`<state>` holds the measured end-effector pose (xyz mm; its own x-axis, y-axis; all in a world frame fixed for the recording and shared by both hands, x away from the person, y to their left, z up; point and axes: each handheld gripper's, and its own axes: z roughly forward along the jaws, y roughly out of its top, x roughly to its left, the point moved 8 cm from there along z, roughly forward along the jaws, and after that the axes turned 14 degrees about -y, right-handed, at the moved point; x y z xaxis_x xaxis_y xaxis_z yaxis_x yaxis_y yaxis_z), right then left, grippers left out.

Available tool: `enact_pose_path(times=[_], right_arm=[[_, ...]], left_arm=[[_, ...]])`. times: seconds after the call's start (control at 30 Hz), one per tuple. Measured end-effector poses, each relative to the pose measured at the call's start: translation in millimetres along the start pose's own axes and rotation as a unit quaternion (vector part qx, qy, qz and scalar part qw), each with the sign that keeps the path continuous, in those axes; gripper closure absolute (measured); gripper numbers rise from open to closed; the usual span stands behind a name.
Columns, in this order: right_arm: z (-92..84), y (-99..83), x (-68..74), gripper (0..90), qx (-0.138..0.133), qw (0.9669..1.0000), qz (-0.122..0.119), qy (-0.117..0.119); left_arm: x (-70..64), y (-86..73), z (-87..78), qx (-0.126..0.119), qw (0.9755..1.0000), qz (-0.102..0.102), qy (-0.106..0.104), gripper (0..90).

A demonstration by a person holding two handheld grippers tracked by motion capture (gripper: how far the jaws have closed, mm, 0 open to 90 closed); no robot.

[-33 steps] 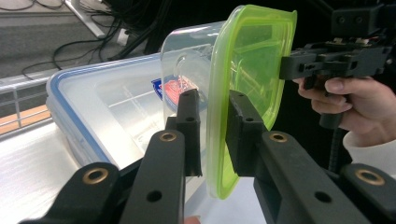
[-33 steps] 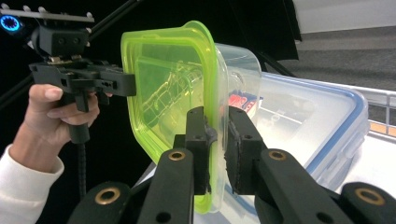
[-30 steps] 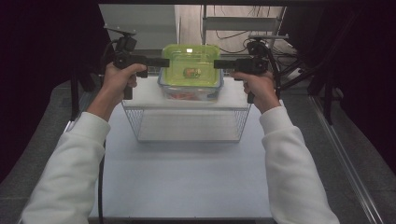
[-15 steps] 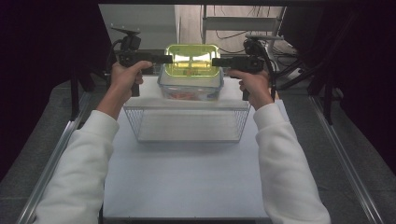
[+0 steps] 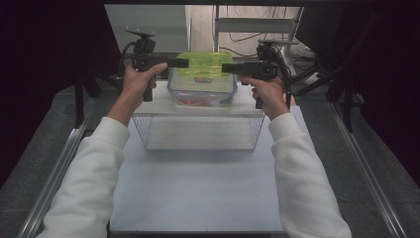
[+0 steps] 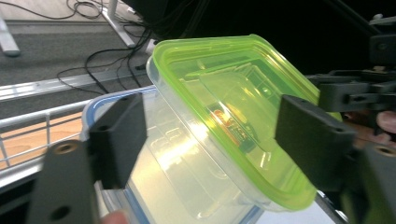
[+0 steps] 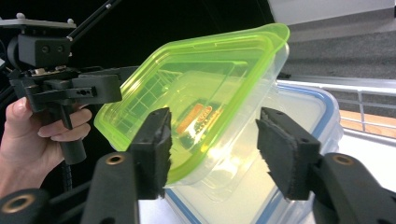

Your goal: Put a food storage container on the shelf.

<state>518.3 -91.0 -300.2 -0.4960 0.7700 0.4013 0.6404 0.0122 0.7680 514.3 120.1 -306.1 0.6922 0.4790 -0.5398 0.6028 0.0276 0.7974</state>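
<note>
A clear box with a lime-green lid lies tilted on a larger clear box with a blue rim. That larger box stands on the white top of a wire rack. My left gripper points at the green lid from the left and my right gripper from the right. In the left gripper view the green-lidded box lies between the left gripper's spread pads. In the right gripper view the same box sits between the right gripper's parted pads. Both pairs of jaws have just been opening.
The wire rack stands at the far end of a white mat. Metal rails run along both sides of the table. Cables and a desk frame lie beyond the far edge. Something red shows inside the blue-rimmed box.
Both grippers' jaws have opened and let go of the green-lidded box. It now lies tilted on the blue-rimmed box. The hands have shifted only slightly.
</note>
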Motion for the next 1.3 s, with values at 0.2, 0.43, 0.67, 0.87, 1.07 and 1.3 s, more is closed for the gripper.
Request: enact_pose_path(times=[0.2,0.43,0.67,0.87,1.07,1.3], right_arm=[[-10.0,2.3,-0.1,37.0,-0.011,0.9999,0.004,0.002],[-30.0,-4.9,0.0,35.5,-0.015,0.9997,-0.010,0.019],[-46.2,-19.3,-1.1,34.7,-0.018,0.9989,-0.020,0.038],[-66.3,-45.8,-6.7,34.5,-0.019,0.9981,-0.045,0.038],[-88.2,-83.1,-14.2,34.6,-0.019,0.9970,-0.071,0.026],[-101.9,-143.5,-23.5,34.6,0.013,0.9953,-0.094,0.017]], left_arm=[[-8.9,2.4,-9.3,-0.006,0.9999,0.010,-0.006,18.1],[-19.5,-3.8,-26.5,-0.010,0.9997,0.016,-0.017,17.1],[-31.7,-25.9,-45.8,-0.008,0.9993,0.019,-0.033,18.0],[-44.8,-61.1,-63.3,-0.005,0.9985,0.030,-0.045,18.4],[-58.0,-106.2,-75.2,0.005,0.9972,0.053,-0.053,19.2],[-57.7,-177.7,-79.6,0.038,0.9966,0.052,-0.052,20.0]])
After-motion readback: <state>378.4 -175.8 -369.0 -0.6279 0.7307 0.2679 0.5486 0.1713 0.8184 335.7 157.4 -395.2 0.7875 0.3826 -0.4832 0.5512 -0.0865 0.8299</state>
